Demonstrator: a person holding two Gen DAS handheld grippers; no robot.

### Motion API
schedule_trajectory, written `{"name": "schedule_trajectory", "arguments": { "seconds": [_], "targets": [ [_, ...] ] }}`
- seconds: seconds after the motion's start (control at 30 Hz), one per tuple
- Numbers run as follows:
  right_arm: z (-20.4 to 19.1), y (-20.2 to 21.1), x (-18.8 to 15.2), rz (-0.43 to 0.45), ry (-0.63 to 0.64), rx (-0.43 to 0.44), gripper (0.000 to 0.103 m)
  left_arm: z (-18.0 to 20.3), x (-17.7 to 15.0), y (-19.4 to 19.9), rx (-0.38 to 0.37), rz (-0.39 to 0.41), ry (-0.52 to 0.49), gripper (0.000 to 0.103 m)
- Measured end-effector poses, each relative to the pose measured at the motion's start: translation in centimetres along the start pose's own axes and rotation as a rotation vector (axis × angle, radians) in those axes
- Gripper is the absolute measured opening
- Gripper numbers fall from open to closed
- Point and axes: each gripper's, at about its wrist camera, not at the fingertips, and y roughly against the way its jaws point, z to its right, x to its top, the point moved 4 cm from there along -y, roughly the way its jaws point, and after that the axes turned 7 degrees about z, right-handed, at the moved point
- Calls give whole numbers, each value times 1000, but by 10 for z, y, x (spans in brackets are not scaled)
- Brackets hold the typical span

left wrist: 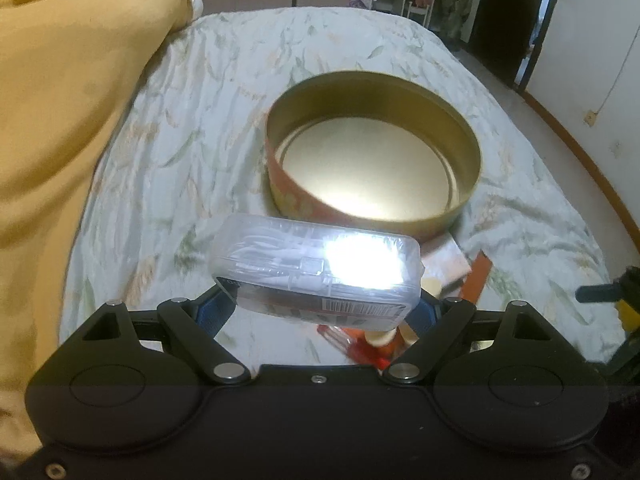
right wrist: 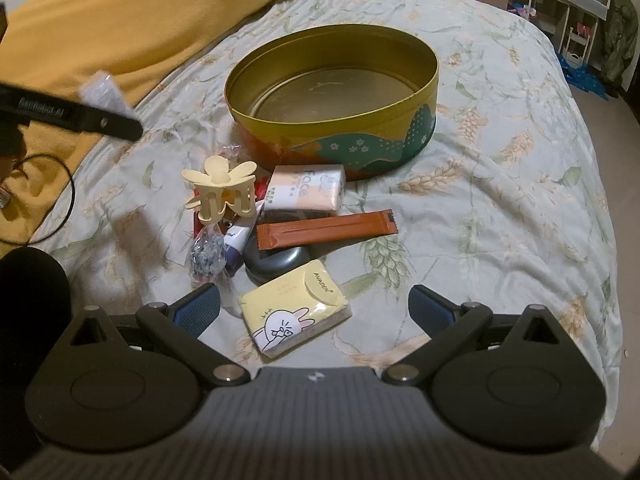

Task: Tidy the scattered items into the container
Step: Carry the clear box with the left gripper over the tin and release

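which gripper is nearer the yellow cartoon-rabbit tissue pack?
Right. The right gripper hangs open directly over the yellow cartoon-rabbit tissue pack; the left gripper, holding a clear plastic box, is off to the left, raised.

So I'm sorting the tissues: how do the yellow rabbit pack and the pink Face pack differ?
The yellow rabbit tissue pack lies nearest the right gripper, apart from the tin; the pink Face tissue pack lies beside the tin's wall. The yellow pack shows a cartoon rabbit; the pink one shows lettering. Both are small soft packs lying flat on the bedspread, outside the tin.
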Motion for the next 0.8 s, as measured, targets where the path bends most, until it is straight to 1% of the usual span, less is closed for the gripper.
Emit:
{"name": "schedule_trajectory", "arguments": {
  "seconds": [0.27,0.53,0.8],
  "targets": [
    [3,2,1,6,-14,-1,103,7,33,-8,16,27,-44,86],
    [6,4,1,13,-24,11,103,20,60,-18,26,37,-90,86],
    [4,6,3,16,-1,24,103,33,84,-43,46,22,-118,86]
  ]
}}
